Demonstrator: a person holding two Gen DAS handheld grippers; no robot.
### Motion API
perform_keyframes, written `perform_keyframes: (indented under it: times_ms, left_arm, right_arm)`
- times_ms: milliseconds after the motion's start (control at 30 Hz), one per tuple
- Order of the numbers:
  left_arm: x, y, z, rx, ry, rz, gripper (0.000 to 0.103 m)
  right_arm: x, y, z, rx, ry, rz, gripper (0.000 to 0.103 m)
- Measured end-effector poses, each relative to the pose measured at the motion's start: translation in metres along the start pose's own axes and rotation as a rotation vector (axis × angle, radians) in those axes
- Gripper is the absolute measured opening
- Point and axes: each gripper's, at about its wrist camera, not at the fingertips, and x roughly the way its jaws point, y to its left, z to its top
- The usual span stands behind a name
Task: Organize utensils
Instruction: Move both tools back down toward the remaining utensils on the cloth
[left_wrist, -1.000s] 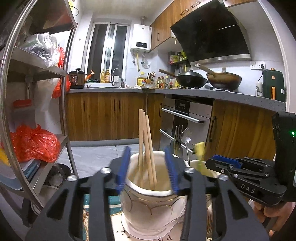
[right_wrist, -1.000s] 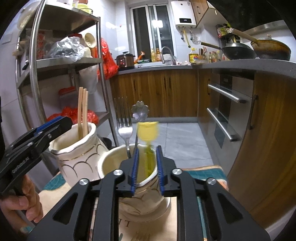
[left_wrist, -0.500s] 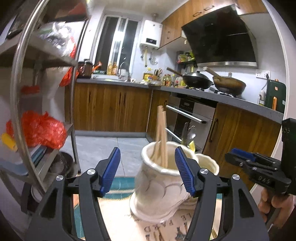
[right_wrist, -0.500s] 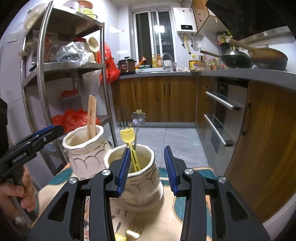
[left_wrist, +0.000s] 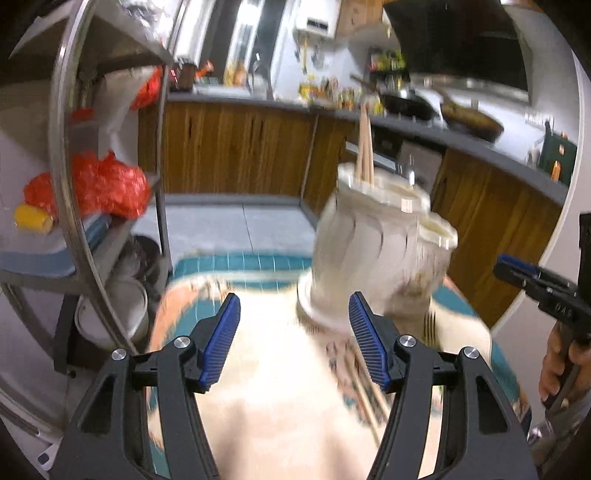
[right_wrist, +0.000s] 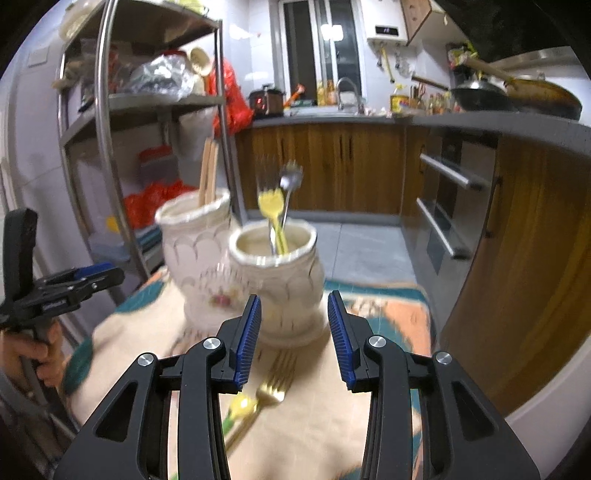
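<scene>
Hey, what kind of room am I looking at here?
A home kitchen, most likely: woks sit on a stove, a sink tap stands on the counter, and wooden cabinets run beneath it.

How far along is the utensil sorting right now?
Done: chopsticks stand in the left jar; a yellow fork and metal utensils sit in the right jar. In hand: nothing, both hand-held grippers open, left, right. Left: gold fork, a yellow utensil and loose chopsticks on the mat.
</scene>
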Motion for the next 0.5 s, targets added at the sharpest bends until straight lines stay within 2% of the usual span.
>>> perform_keyframes:
  times_ms: [167, 367, 500]
  left_arm:
    - [0.015, -0.010, -0.018, 0.058, 0.136, -0.014, 0.057]
    - [0.023, -0.028, -0.032, 0.118, 0.214, -0.046, 0.055]
    - [0.028, -0.037, -0.039, 0.156, 0.266, -0.066, 0.055]
  right_arm:
    - [0.011, 0.000, -0.018, 0.001, 0.111, 0.030, 0.039]
    - [0.027, 0.001, -0.037, 0.003, 0.250, 0.068, 0.039]
    - [0.037, 0.003, -0.048, 0.020, 0.335, 0.113, 0.033]
